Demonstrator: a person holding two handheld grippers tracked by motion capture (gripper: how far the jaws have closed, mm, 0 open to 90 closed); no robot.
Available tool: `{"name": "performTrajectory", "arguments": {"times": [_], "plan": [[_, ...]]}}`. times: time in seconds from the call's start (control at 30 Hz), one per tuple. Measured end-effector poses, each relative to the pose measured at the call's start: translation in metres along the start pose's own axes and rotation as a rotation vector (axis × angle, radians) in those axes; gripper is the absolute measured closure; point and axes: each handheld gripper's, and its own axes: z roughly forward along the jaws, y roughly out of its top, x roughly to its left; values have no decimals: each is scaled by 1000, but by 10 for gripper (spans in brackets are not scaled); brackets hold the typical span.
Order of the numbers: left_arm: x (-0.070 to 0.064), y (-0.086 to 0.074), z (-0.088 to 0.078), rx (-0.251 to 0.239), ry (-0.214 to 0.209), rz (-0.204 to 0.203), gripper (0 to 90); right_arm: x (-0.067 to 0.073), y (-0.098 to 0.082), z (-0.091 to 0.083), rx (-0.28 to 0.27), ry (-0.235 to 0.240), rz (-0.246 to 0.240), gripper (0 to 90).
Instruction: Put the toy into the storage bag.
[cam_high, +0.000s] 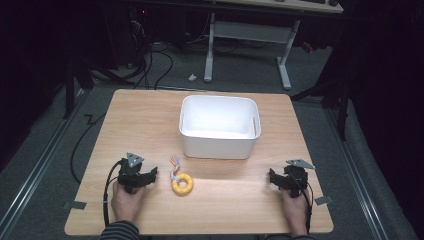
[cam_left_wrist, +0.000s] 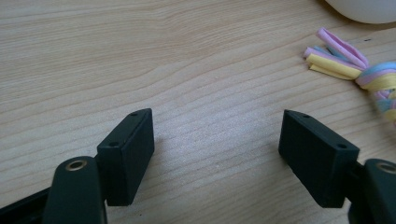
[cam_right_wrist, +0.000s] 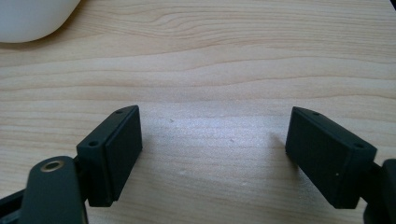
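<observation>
A: Step? Looks like pre-grasp. The left gripper (cam_high: 150, 176) sits on the near left of the light wooden table (cam_high: 150, 115), jaws wide, nothing between them. The right gripper (cam_high: 273, 179) rests at near right, jaws also wide and empty.

B: Target?

A: I'd say the yellow ring toy with a pastel braided rope tail (cam_high: 181, 182), lying on the wood just right of the left gripper, not touching it. The white rectangular plastic bin (cam_high: 219, 145) stands farther back, mid-table, nothing visible inside.

B: Next move?

A: My guess: left gripper shifts right, lines its jaws up over the ring or the rope, then closes. The rope is soft and thin, so the ring may be the surer hold.

B: View differences?

A: The high view gives the whole layout, both hands and the bin. The left gripper view shows the frayed pink, yellow and blue tail ends (cam_left_wrist: 336, 58) up close at right. The right gripper view adds a corner of the bin (cam_right_wrist: 32, 18) at upper left.
</observation>
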Motion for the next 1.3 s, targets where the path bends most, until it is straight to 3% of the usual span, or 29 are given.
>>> {"name": "performTrajectory", "arguments": {"times": [0.57,0.7,1.03,1.3], "plan": [[1,0,0,-1,-4,-1,269,1,-1,-2,1,13,-12,186],[4,1,1,1,-27,20,268,1,-1,-1,1,16,-12,186],[5,2,2,4,-32,27,267,1,-1,-1,1,16,-12,185],[7,8,1,52,-55,42,267,1,-1,-2,1,18,-16,185]]}}
